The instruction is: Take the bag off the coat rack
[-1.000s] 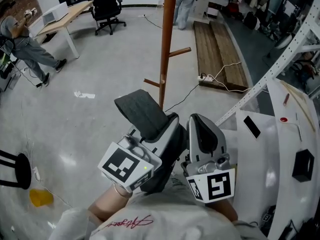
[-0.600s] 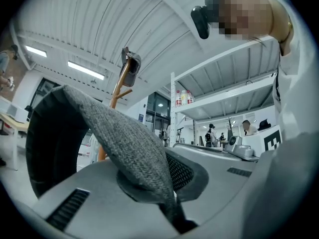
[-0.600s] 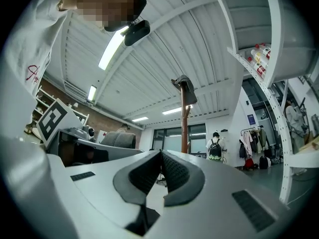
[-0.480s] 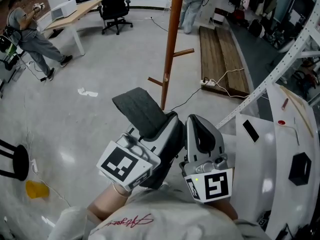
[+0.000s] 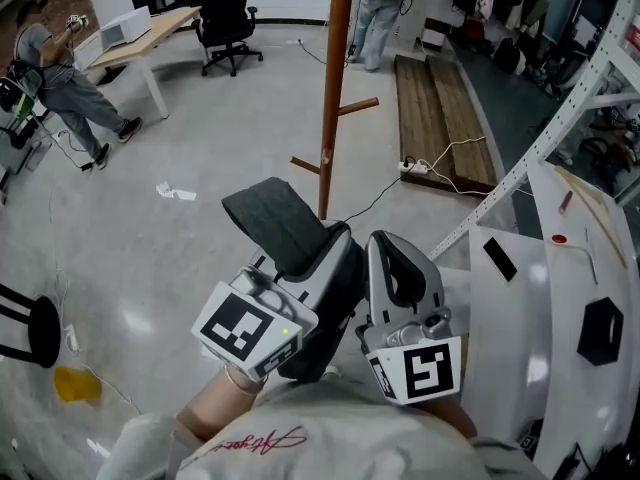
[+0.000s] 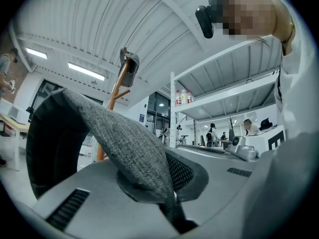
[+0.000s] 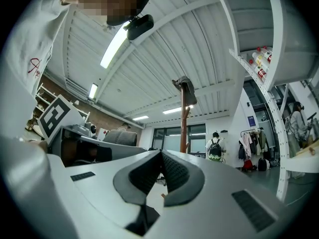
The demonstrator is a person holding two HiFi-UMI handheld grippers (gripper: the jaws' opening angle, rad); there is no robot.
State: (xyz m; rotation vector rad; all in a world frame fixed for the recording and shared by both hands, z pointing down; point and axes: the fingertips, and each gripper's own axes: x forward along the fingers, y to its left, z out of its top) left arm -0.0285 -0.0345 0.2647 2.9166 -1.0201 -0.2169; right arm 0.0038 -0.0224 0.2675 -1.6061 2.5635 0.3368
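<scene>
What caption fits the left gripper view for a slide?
Left gripper with jaws shut on grey fabric, wooden coat rack standing beyond.

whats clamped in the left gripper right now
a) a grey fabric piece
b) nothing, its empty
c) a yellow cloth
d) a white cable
a: the left gripper has its jaws pinched shut on the grey fabric piece, which sticks out ahead of it in the head view.
</scene>
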